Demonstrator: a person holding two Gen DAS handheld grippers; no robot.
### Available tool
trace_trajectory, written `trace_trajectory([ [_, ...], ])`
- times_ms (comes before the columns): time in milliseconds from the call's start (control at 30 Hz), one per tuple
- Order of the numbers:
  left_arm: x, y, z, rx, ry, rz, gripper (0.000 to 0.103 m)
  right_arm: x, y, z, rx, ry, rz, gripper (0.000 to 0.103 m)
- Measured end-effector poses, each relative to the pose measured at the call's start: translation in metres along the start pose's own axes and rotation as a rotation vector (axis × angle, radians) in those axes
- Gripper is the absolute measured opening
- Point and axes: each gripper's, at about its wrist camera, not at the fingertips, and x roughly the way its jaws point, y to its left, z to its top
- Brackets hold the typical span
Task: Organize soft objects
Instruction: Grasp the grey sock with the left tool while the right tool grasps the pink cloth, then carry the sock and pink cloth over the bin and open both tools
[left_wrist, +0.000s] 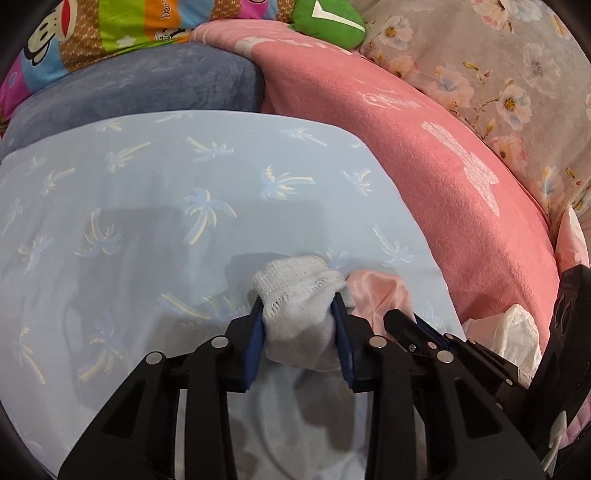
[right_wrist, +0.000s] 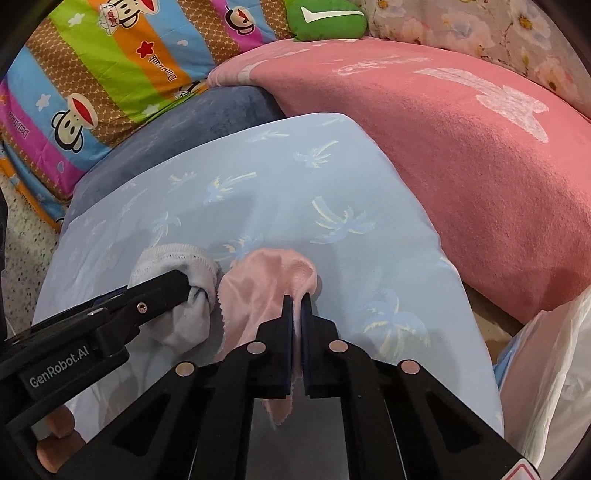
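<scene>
A white knitted sock (left_wrist: 295, 295) lies bunched on a light blue palm-print pillow (left_wrist: 184, 192), and my left gripper (left_wrist: 300, 306) is shut on it, blue pads pressing both sides. Beside it on the right lies a pink satin cloth (left_wrist: 373, 291). In the right wrist view my right gripper (right_wrist: 297, 301) is shut on the edge of that pink satin cloth (right_wrist: 258, 284), the thin fabric pinched between the pads. The white sock (right_wrist: 184, 280) shows to its left with the left gripper (right_wrist: 186, 286) clamped on it. The light blue pillow (right_wrist: 295, 184) lies under both.
A pink fleece pillow (left_wrist: 424, 155) lies right of the blue one, a dark blue cushion (left_wrist: 129, 88) behind it. A striped cartoon quilt (right_wrist: 92, 85), a green plush (right_wrist: 325, 18) and floral bedding (left_wrist: 517, 74) line the back. A white plastic bag (right_wrist: 546, 369) sits at right.
</scene>
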Motion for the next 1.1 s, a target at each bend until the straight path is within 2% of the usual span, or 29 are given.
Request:
trace_trajectory([
  [233, -0.026, -0.003, 0.003, 0.007, -0.048, 0.028, 0.031, -0.029, -0.002, -0.008, 0.019, -0.031, 0.020, 0.003],
  [500, -0.065, -0.011, -0.007, 0.021, -0.101, 0.056, 0.031, -0.087, -0.007, -0.021, 0.041, -0.100, 0.043, 0.003],
  [933, -0.120, -0.037, -0.045, 0.116, -0.183, 0.131, 0.031, -0.181, -0.023, -0.051, 0.073, -0.206, 0.066, 0.003],
  [1100, -0.134, -0.050, -0.057, 0.148, -0.200, 0.138, 0.031, -0.214, -0.035, -0.063, 0.095, -0.242, 0.062, 0.003],
])
